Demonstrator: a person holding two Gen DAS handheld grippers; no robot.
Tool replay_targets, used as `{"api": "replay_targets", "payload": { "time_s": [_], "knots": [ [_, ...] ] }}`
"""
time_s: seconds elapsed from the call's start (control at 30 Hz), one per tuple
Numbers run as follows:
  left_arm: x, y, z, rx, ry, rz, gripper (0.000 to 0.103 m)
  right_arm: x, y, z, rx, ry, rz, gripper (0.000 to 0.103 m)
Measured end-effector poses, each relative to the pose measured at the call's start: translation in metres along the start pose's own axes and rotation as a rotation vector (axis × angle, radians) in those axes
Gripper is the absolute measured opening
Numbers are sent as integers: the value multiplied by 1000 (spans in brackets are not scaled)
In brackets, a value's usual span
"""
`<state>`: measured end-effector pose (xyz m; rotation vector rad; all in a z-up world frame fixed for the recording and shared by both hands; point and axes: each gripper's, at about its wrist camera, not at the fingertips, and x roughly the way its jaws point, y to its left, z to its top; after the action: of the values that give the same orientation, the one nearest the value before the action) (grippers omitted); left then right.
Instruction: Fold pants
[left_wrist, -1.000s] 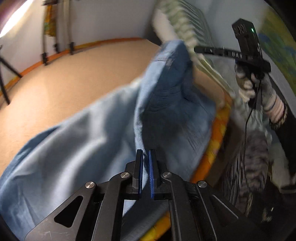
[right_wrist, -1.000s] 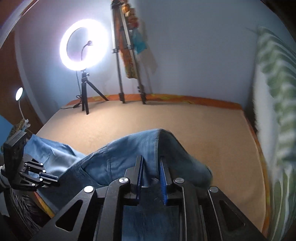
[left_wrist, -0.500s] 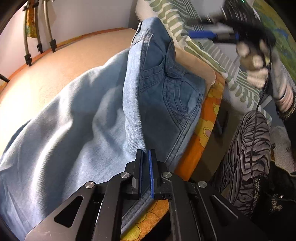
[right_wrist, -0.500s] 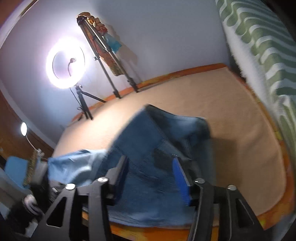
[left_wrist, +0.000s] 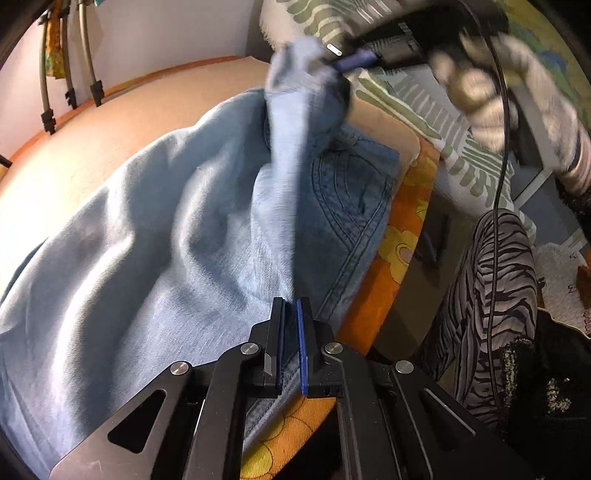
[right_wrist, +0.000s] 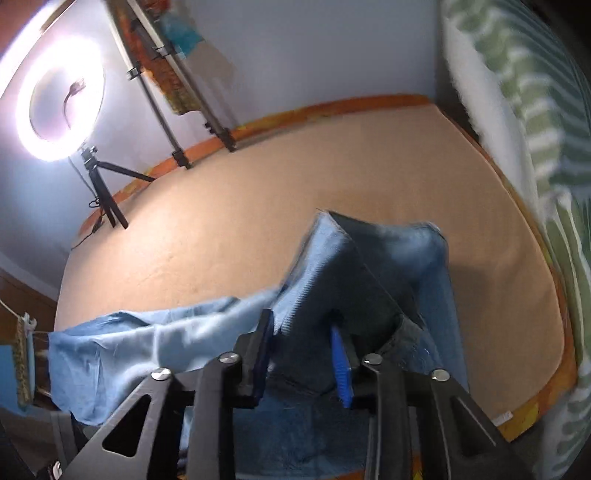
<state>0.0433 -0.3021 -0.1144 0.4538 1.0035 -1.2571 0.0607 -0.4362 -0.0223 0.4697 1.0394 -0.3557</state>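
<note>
Light blue denim pants (left_wrist: 147, 240) lie spread over the tan bed, waist and back pocket near the bed's edge. My left gripper (left_wrist: 290, 308) is shut on the pants' near edge, with denim pinched between its pads. In the left wrist view my right gripper (left_wrist: 343, 59), held by a gloved hand (left_wrist: 498, 74), lifts a peak of fabric at the waist end. In the right wrist view that gripper (right_wrist: 303, 325) has its jaws closing on a bunched fold of the pants (right_wrist: 369, 266), which rises in front of the fingers.
The tan bed (right_wrist: 332, 166) runs back to the wall, with an orange flowered sheet edge (left_wrist: 399, 240) in front. A green-striped pillow (right_wrist: 535, 110) lies on the right. A ring light (right_wrist: 59, 96) and a tripod (right_wrist: 177, 92) stand at the back. A zebra-patterned leg (left_wrist: 491, 295) stands beside the bed.
My right gripper let go of the waist, opened wide, then closed again on a fold and raised it. The pants dropped flat in between. My left gripper stayed shut on the edge.
</note>
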Motion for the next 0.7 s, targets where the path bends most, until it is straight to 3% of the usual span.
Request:
{"api": "replay_targets", "payload": {
  "time_s": [0.07, 0.17, 0.27, 0.33, 0.43, 0.57, 0.7],
  "knots": [
    [-7, 3, 1, -9, -7, -13, 6, -8, -19, -14, 18, -11, 17, 13],
    [-21, 11, 4, -26, -29, 1, 20, -23, -47, -39, 83, -25, 42, 12],
    [-38, 29, 8, -53, -57, 53, 24, -30, -73, -65, 112, -27, 4, 14],
    [-47, 43, 9, -79, -73, 82, 24, -20, -88, -80, 117, 48, -19, 16],
    [-64, 65, 11, -123, -100, 127, 24, -17, -113, -95, 171, 106, -52, 38],
    [-84, 96, 10, -171, -127, 195, 24, -43, -121, -89, 137, 3, -124, 39],
    [-90, 124, 7, -221, -120, 247, 24, -53, -96, -62, 43, -57, 5, 42]
  ]
}}
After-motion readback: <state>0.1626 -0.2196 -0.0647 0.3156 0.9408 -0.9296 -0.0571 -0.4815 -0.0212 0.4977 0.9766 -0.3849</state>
